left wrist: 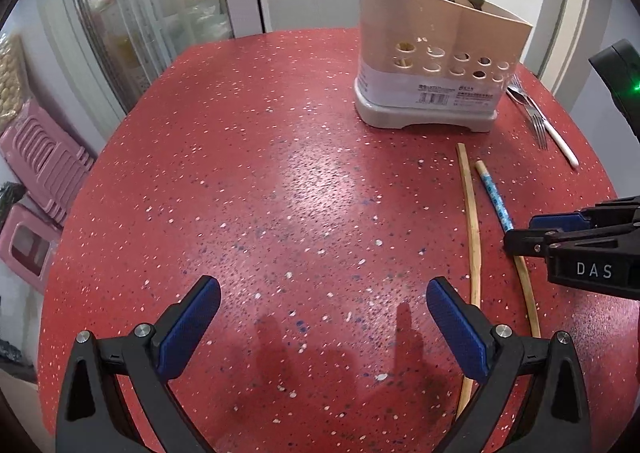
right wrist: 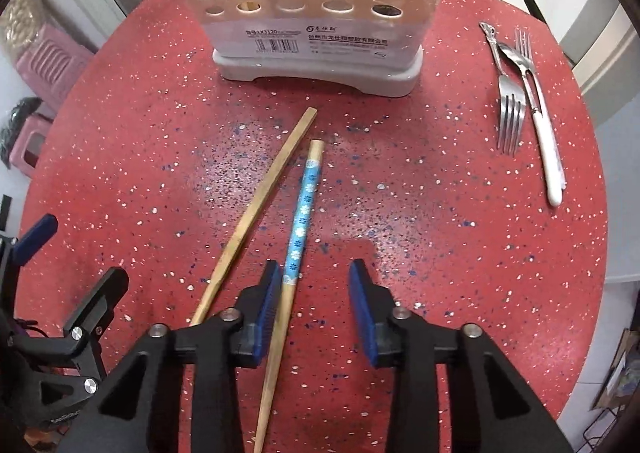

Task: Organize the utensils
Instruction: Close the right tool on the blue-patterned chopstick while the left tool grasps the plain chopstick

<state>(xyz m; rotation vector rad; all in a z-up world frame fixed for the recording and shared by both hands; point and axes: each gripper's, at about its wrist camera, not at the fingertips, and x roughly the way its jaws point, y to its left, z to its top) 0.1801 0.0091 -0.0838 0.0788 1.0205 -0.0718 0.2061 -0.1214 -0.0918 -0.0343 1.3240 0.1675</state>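
Two chopsticks lie on the red speckled table (right wrist: 440, 253): a plain wooden one (right wrist: 256, 213) and one with a blue flowered band (right wrist: 302, 209). My right gripper (right wrist: 316, 309) is open and low over the table, straddling the blue-banded chopstick, whose shaft runs along the left pad (right wrist: 267, 313). In the left wrist view the same chopsticks, plain (left wrist: 472, 221) and blue-banded (left wrist: 494, 195), lie to the right, with the right gripper (left wrist: 532, 231) over the banded one. My left gripper (left wrist: 322, 329) is open and empty above bare table. The beige utensil holder (right wrist: 312, 5) stands behind, holding several utensils.
A fork (right wrist: 510, 109), a second fork and a white-handled utensil (right wrist: 550, 157) lie at the right of the table, near its edge. Pink plastic stools (left wrist: 36, 173) stand on the floor to the left. A glass cabinet (left wrist: 132, 5) is behind the table.
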